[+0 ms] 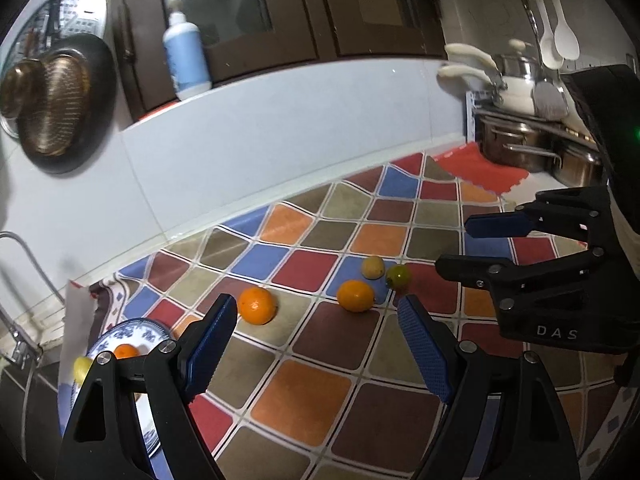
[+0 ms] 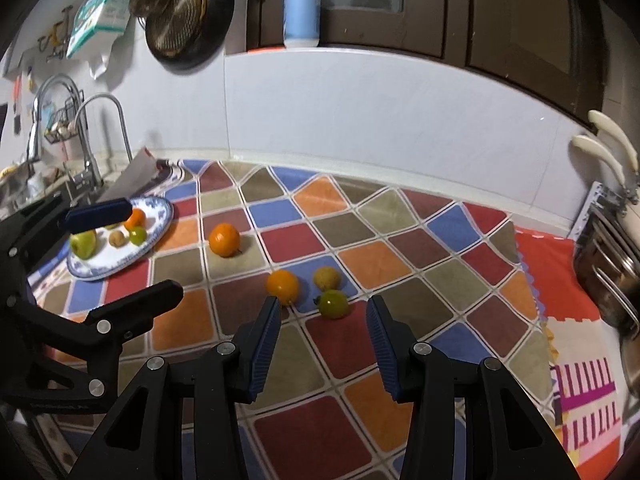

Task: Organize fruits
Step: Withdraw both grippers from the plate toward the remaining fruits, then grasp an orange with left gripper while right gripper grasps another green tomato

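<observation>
Kitchen worktop under a checked cloth (image 2: 360, 216) of red, blue, orange and brown squares, backed by pale wall tiles. Near the worktop's left edge, beside the sink tap (image 2: 100, 128), a blue-and-white plate (image 2: 158, 228) carries an apple (image 2: 83, 245), a small orange, a brownish fruit and a green one. Just right of the plate lies a loose orange (image 2: 224, 239). Toward the cloth's middle sit a second orange (image 2: 283, 285), a yellow fruit (image 2: 326, 278) and a green fruit (image 2: 333, 304), close together. The left claw (image 1: 316, 344) stands wide and empty. The right claw (image 2: 322, 344) is narrower, also empty, the green fruit just beyond its tips. Steel pots (image 1: 516, 148) stand at the right edge.
</observation>
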Tool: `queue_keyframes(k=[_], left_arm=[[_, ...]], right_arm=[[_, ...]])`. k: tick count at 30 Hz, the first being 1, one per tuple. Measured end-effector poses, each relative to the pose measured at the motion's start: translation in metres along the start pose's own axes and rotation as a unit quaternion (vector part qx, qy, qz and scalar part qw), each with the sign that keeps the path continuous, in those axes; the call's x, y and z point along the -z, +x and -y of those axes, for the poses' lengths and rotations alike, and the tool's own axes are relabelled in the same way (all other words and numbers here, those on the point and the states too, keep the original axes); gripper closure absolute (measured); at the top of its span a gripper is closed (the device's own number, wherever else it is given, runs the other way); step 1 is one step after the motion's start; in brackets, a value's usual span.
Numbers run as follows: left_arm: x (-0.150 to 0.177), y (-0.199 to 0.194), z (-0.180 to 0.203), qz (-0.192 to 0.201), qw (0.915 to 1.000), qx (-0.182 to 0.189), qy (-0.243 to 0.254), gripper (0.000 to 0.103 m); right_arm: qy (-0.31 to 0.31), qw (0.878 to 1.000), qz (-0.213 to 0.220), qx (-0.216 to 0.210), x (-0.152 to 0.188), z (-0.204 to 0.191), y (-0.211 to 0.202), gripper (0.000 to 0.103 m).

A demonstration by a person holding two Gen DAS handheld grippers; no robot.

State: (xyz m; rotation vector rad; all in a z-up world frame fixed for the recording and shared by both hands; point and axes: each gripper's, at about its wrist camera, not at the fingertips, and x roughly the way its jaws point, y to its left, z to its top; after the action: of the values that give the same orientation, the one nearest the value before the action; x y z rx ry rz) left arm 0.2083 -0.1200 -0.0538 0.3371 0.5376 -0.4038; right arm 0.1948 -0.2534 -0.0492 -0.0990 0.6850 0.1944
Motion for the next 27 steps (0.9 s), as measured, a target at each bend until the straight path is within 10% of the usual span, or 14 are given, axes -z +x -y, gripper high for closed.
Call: queue_keyframes(k=[27], left_arm=[[0.007, 0.114, 0.006, -0.112, 0.9892, 0.093, 0.017, 0.034]], right_arm=[[-0.026, 0.995, -0.089, -0.044, 0.001, 0.023, 0.101, 0.058]])
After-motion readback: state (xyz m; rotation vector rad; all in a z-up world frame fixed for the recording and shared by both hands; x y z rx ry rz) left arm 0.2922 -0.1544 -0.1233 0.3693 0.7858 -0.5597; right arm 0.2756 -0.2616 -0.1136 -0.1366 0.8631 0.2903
